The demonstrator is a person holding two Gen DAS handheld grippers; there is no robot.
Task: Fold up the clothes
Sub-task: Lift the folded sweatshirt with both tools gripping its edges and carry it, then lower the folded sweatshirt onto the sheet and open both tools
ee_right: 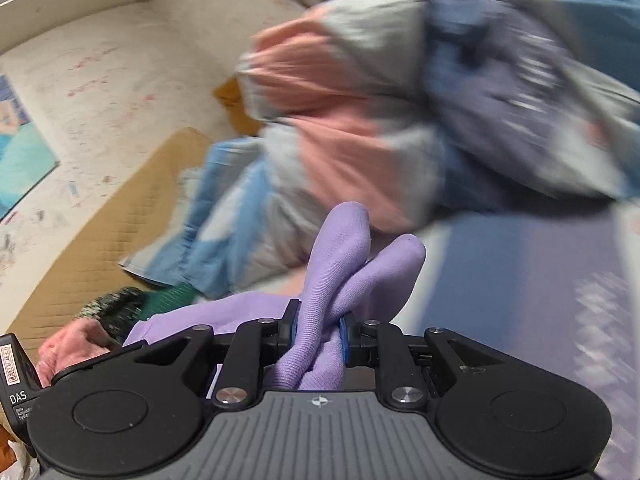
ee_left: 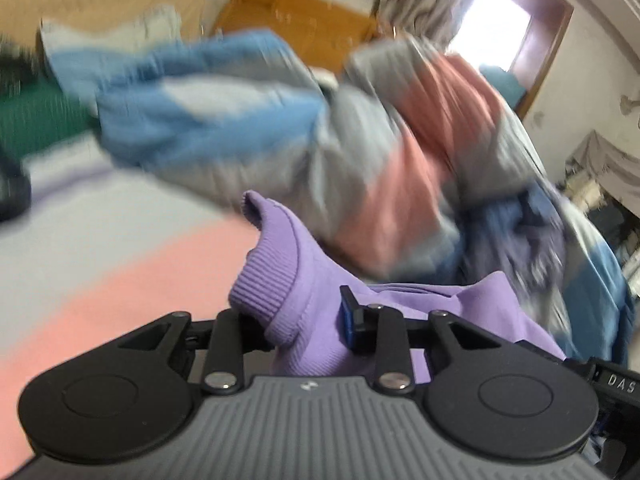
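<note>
Both claws are gripping the purple garment (ee_left: 316,280): left claw (ee_left: 308,320), right claw (ee_right: 316,328); quilt (ee_left: 360,128) at 12 o'clock.

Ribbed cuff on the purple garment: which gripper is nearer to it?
Left. The left gripper is clamped on the purple garment right at its ribbed cuff. The right gripper pinches plain bunched fabric; no cuff shows in its view.

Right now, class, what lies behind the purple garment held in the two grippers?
Behind the purple garment sits a rumpled quilt in blue, grey and pink patches, on a bed sheet. The garment and both grippers cover whatever lies directly below them.
</note>
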